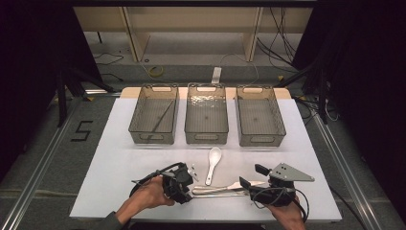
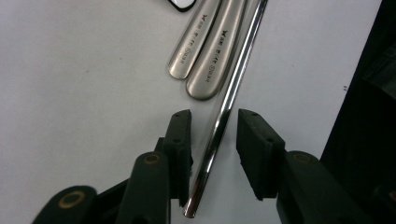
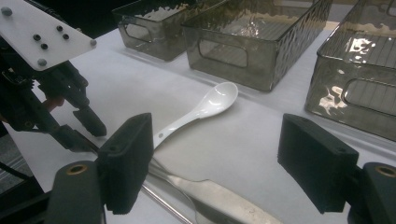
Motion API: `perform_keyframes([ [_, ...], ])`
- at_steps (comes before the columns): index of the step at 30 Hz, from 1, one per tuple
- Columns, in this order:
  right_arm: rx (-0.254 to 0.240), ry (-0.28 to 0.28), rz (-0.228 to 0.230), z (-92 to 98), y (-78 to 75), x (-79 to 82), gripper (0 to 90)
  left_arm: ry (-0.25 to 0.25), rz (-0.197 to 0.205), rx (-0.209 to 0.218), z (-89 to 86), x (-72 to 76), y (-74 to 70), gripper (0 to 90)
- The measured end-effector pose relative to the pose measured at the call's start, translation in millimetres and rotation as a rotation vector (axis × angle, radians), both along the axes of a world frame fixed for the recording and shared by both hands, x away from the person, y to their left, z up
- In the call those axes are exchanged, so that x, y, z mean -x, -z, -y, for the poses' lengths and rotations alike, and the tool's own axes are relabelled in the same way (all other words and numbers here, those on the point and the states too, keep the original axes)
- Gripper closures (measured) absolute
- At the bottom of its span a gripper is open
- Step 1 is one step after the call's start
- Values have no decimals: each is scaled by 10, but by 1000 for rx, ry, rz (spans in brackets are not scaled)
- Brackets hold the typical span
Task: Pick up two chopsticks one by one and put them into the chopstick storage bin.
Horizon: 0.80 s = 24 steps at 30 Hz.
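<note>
While the left gripper (image 2: 214, 135) fingers straddle the shiny chopstick (image 2: 224, 112), released and not yet pinching, it looks thin, stiff and slippery; gripping near its end seems best.

The high view looks forward and down over the white table (image 1: 119, 143). The left gripper view stares straight down, close. The right gripper view faces low toward the bins (image 3: 252, 42); both gripper views share the metal cutlery (image 2: 205, 60).
</note>
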State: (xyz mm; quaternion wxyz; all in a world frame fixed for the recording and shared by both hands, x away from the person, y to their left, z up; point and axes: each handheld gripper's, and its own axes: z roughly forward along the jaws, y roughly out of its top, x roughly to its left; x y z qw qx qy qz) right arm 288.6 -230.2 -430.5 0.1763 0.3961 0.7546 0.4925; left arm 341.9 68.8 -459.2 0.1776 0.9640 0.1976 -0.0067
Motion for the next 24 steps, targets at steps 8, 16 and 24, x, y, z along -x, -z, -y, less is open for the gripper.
perform_keyframes([
  [8, 4, -4, 2, -1, 3, -4, 276, 20, -4, -10, 20, 5, 33, 726],
  [16, 4, -2, 0, 2, 6, -7, 276, 52, 18, -44, 45, 9, 28, 760],
  [24, 9, 4, -11, -3, 13, -11, 277, 95, 36, -61, 62, 34, 22, 783],
])
